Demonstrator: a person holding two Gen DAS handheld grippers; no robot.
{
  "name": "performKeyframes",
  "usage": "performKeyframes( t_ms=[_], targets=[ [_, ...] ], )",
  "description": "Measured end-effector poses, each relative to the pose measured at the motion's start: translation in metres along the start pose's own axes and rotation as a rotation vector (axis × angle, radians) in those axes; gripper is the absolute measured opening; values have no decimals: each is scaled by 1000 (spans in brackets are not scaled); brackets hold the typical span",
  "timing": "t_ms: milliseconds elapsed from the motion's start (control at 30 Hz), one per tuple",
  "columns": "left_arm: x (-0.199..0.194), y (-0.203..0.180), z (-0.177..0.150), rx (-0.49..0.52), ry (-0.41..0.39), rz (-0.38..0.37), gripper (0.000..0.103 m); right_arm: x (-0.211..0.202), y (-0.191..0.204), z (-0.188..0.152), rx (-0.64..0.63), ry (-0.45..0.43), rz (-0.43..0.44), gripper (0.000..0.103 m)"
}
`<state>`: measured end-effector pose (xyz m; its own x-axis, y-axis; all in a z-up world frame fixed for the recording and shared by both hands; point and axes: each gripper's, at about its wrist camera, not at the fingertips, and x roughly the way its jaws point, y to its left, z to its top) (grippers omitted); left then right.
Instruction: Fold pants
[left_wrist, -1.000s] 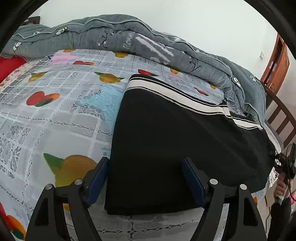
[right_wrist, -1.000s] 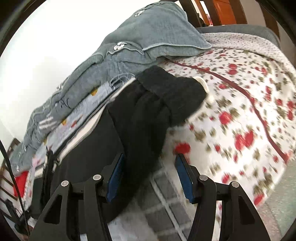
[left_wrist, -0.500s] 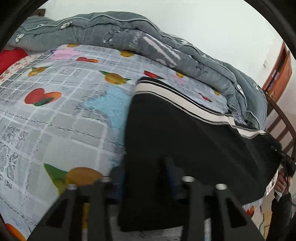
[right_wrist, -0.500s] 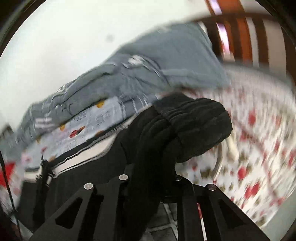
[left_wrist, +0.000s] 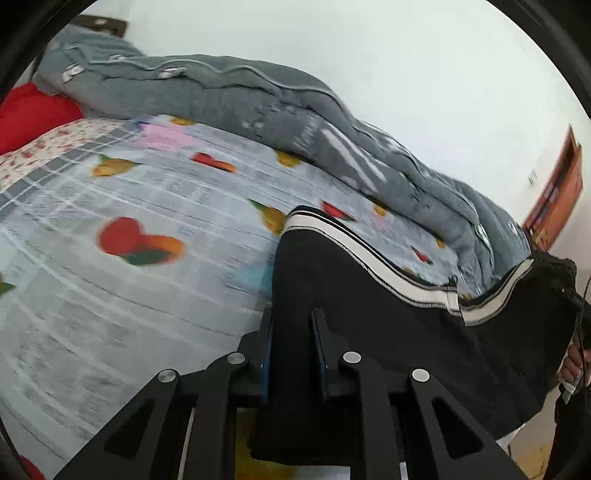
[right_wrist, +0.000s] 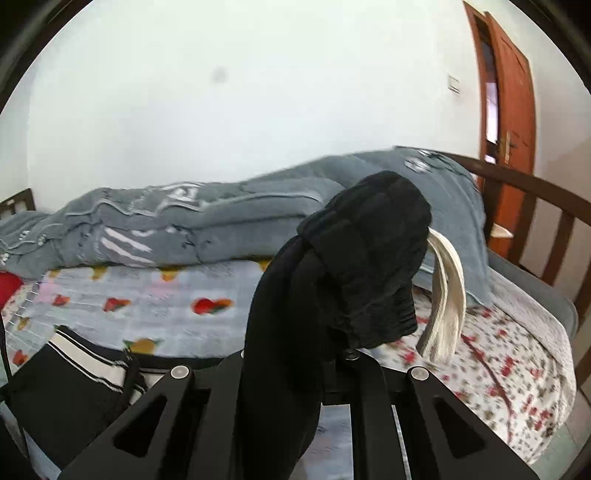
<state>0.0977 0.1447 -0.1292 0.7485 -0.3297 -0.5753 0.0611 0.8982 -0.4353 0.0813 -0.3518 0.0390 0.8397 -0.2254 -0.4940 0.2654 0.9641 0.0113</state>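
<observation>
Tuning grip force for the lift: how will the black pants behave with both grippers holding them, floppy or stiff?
Likely floppy: the black pants sag between the left gripper and the far raised end. The waistband end droops over the right gripper, so it probably won't hold shape. The white drawstring dangles free and may swing.

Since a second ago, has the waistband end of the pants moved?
Yes. The waistband end, clamped in the right gripper, has risen off the floral sheet, now level with the grey quilt.
</observation>
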Motion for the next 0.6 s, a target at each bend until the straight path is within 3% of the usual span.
performKeyframes(
  t_ms=[167,300,433,600],
  targets=[
    [-27,56,21,-54,-44,84,18,20,54,5,20,14,119,12],
    [-39,97,30,-102,-50,162,18,38,83,-11,15,52,181,12],
    [-35,118,23,-156,-8,163,21,63,70,-45,49,138,148,12],
    [-28,115,10,-150,31,173,28,95,23,-114,99,390,138,17]
  ],
)
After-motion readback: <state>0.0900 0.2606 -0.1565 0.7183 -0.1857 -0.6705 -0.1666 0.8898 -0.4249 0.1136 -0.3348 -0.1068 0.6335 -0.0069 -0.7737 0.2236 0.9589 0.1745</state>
